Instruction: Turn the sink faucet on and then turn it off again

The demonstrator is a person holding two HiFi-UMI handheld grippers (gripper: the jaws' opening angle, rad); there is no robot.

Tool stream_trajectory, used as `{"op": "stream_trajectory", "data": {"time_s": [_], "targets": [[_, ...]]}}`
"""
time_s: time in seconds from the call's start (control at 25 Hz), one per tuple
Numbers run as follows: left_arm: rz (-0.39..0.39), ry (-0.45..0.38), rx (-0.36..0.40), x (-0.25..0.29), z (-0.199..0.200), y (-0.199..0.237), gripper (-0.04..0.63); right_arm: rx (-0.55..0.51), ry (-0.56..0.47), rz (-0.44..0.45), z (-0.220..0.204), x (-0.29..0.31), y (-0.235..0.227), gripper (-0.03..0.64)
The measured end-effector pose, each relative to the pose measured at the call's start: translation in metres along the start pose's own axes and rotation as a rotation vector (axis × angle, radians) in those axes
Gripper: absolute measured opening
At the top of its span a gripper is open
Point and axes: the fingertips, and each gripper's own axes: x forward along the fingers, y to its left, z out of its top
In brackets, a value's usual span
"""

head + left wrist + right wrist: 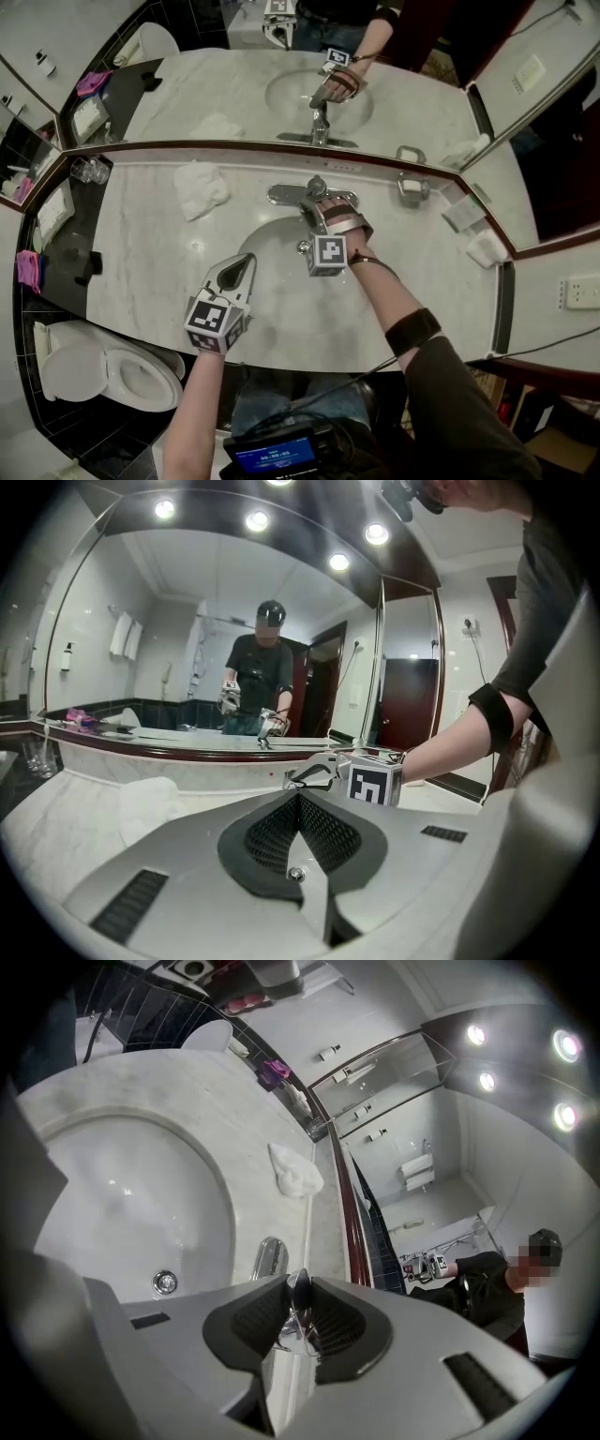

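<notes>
At the back of the sink [272,248], mid marble counter [150,244], we've got the R gripper [322,214] clamped on the faucet handle [299,1316], chrome lever pinched btwn both pads. L gripper [246,264] hangs near the basin's front-left rim, jaws closed tight, nothing in them.

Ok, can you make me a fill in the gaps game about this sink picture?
1. The right tool grips the faucet handle, while the left tool holds ____.
2. In the head view, the white towel lies on the counter to the ____ of the faucet.
3. The number of tools touching the faucet is ____.

Missing words: nothing; left; one.
</notes>
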Motion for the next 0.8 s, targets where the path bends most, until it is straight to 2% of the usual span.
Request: {"op": "stream_trajectory", "data": {"time_s": [0.2, 0.64, 0.8], "targets": [[-0.003, 0.001, 0.004, 0.002, 0.002, -0.003, 0.0, 0.046, -0.014, -0.003, 0.0, -0.001, -0.006, 0.098], [-0.004, 0.004, 0.014, 0.006, 0.006, 0.001, 0.0, 0.19, -0.054, 0.058, 0.002, 0.0, -0.011, 0.103], [-0.01, 0.007, 0.016, 0.011, 0.006, -0.001, 0.0, 0.283, -0.074, 0.075, 0.0, -0.001, -0.019, 0.101]]}}
